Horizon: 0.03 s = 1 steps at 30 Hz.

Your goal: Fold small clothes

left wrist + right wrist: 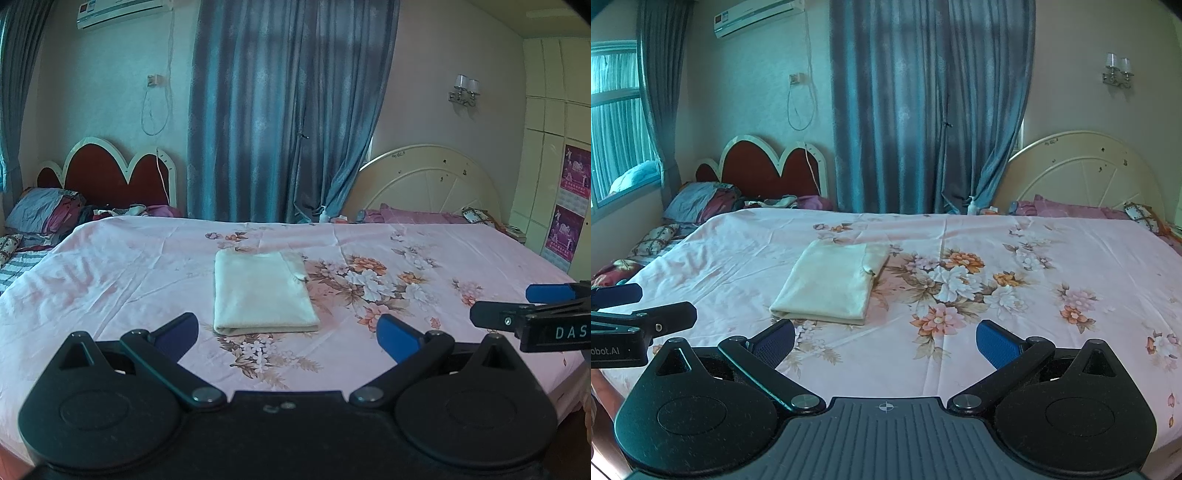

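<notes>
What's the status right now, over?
Left gripper open, empty. Right gripper open, empty. Cream garment folded flat on floral bedsheet. Nothing in the way.

"DAS" on right hand-held gripper (517,301) body; "obot.AI" on left hand-held gripper (642,302) body.

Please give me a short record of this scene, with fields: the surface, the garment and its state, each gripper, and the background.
surface: bed sheet, pink with a flower print
garment: cream cloth, folded into a flat rectangle, lying on the sheet
left gripper: open, holding nothing, apart from the cloth
right gripper: open, holding nothing, apart from the cloth
background: blue curtain, air conditioner on the wall, pillows at the far edge of the bed
</notes>
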Available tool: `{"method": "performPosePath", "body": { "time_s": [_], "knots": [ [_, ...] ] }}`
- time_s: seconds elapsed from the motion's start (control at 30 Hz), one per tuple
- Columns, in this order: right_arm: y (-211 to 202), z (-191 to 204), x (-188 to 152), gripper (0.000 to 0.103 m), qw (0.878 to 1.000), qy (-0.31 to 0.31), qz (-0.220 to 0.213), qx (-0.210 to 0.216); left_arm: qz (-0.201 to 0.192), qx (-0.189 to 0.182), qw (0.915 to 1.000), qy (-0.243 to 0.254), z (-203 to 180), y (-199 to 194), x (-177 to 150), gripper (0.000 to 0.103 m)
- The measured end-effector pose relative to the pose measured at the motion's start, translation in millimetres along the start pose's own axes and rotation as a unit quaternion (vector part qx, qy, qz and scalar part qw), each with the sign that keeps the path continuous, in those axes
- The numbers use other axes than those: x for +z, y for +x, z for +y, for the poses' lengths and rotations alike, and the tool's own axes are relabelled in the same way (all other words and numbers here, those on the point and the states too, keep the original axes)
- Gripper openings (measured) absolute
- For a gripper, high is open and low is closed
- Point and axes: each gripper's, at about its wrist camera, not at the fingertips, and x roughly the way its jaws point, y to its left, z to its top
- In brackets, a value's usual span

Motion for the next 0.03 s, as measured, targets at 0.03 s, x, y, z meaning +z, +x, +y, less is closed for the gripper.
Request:
{"method": "performPosePath", "body": {
  "time_s": [0.03],
  "knots": [
    [1.2,1.0,0.1,0.103,1.000,-0.001,0.000,0.001,0.001,-0.001,1.0000,0.000,-1.1,0.1,0.1,0.102]
  ]
}}
